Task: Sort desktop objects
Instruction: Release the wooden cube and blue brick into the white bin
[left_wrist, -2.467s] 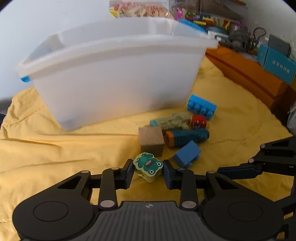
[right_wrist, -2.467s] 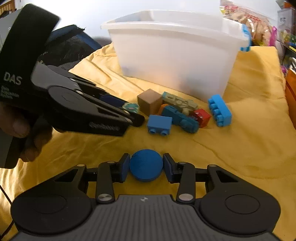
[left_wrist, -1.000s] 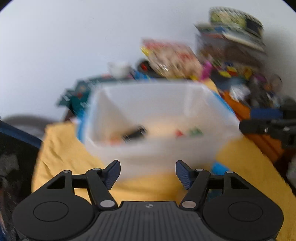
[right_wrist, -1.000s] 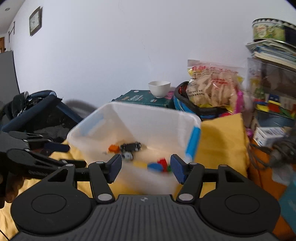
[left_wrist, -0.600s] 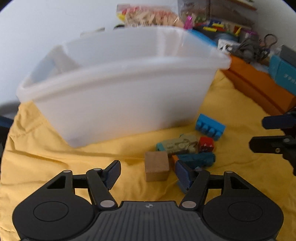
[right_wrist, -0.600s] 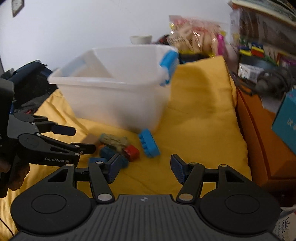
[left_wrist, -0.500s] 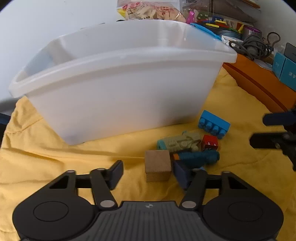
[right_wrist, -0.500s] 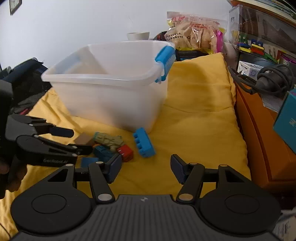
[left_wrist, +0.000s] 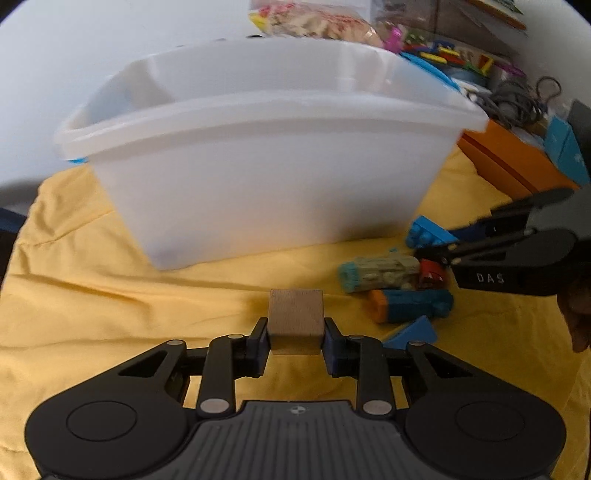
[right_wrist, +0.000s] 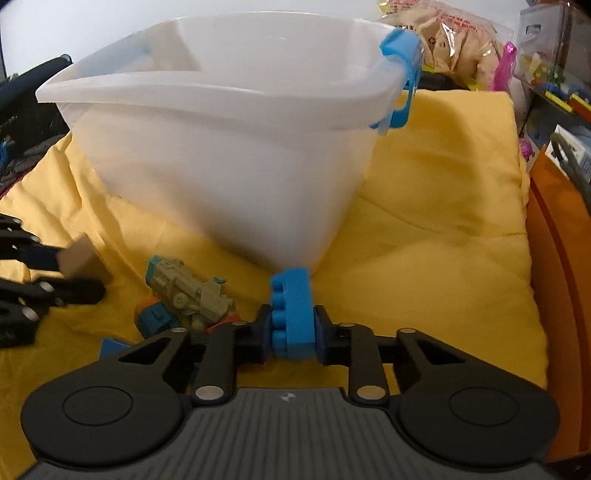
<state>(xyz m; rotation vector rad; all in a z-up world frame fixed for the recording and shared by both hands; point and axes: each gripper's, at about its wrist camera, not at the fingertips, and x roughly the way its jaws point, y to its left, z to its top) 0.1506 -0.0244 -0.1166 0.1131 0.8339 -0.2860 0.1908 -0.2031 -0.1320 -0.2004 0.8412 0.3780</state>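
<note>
Yellow cloth (left_wrist: 110, 302) covers the surface, with a white bin (left_wrist: 266, 177) standing on it and cluttered shelves behind. Just in front of the bin lie the loose toys. The left gripper (left_wrist: 295, 341) has just been closing and now clamps a wooden cube (left_wrist: 294, 319) between its pads, the cube resting on the cloth. To its right lie a grey-green toy (left_wrist: 380, 272), a small red block (left_wrist: 430, 274), an orange-and-teal toy (left_wrist: 410, 304) and a blue wedge (left_wrist: 413, 331). The right gripper (right_wrist: 290, 334) has also just been closing and pinches a blue brick (right_wrist: 291, 314), studs facing left, close to the bin's near corner.
</note>
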